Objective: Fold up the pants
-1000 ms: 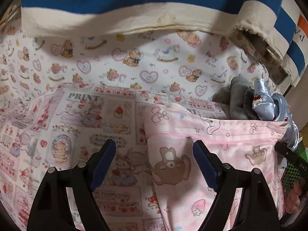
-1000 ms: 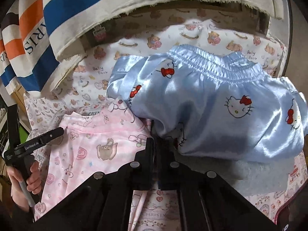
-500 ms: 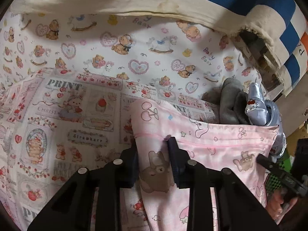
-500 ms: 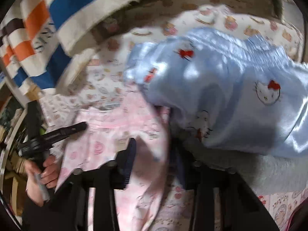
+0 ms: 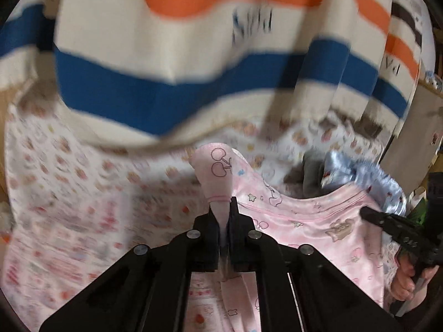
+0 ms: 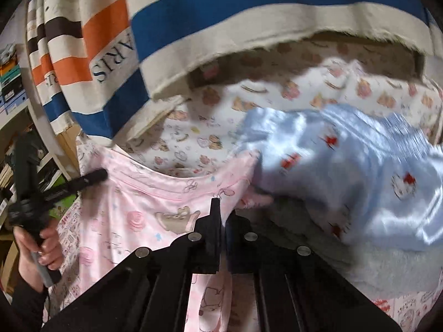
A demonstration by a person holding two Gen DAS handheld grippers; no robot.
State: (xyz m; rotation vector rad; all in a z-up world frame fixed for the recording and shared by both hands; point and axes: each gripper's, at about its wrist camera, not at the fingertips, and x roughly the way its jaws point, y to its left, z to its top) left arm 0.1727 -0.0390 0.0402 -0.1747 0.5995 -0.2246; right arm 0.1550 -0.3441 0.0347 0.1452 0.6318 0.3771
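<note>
The pink pants (image 5: 304,221) with bear and cherry prints hang stretched between both grippers above the patterned bedsheet (image 5: 69,193). My left gripper (image 5: 223,210) is shut on the waistband's left corner, which bunches up above its fingers. My right gripper (image 6: 224,210) is shut on the waistband's right corner of the pink pants (image 6: 144,213). The waistband sags in a curve between the two grips. In the right wrist view the other gripper is held by a hand (image 6: 41,251) at the left edge.
Shiny blue cat-print pants (image 6: 346,177) lie bunched on a grey fuzzy cloth (image 6: 346,262) at the right. A striped blue, orange and cream fabric (image 5: 193,41) hangs behind the bed. Shelves with boxes (image 6: 11,83) stand at the far left.
The left gripper closed on the pink waistband and rose with it. The right gripper briefly opened, closed on the other corner and lifted. The pants came up off the sheet.
</note>
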